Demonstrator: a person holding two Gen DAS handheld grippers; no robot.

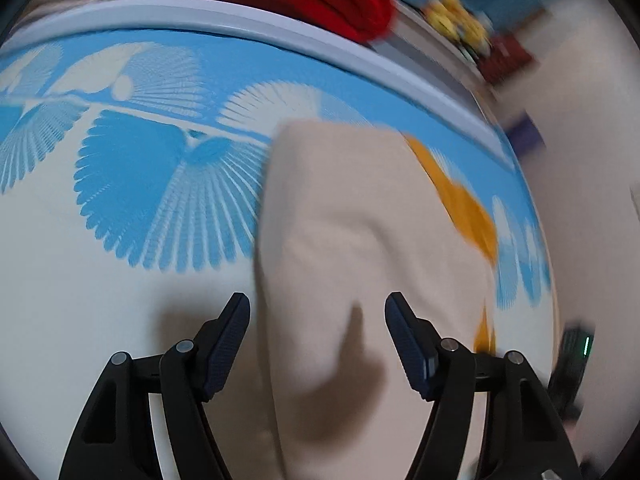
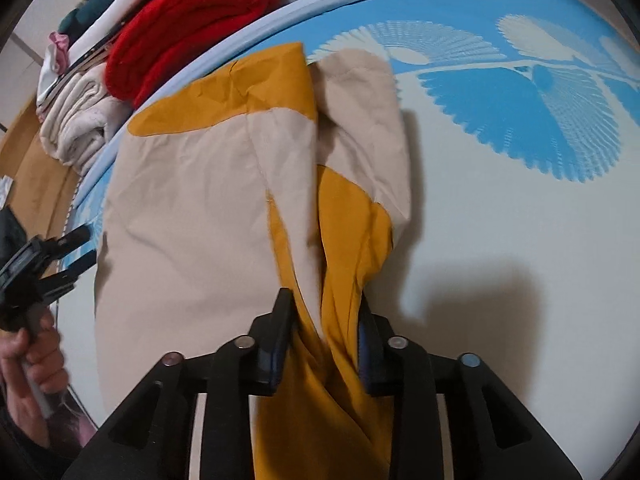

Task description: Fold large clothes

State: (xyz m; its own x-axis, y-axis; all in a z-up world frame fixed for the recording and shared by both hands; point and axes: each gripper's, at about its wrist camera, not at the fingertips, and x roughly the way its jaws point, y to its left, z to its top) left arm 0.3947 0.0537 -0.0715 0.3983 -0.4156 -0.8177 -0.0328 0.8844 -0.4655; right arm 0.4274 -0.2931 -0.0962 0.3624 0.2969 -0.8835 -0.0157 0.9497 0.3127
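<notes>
1. Right gripper [image 2: 326,320] pinches a bunched fold of the beige and mustard garment [image 2: 192,216] between its pads.
2. Left gripper [image 1: 318,320] stands spread; the beige cloth lies under it, and no pad presses on it.
3. The garment lies on the blue and white patterned bed cover [image 2: 520,220], partly folded, with mustard patches at its far end and its near middle.
4. At the far edge, a red folded cloth [image 2: 192,20] sits beside a cream folded cloth [image 2: 76,124].
5. No container is visible.
</notes>
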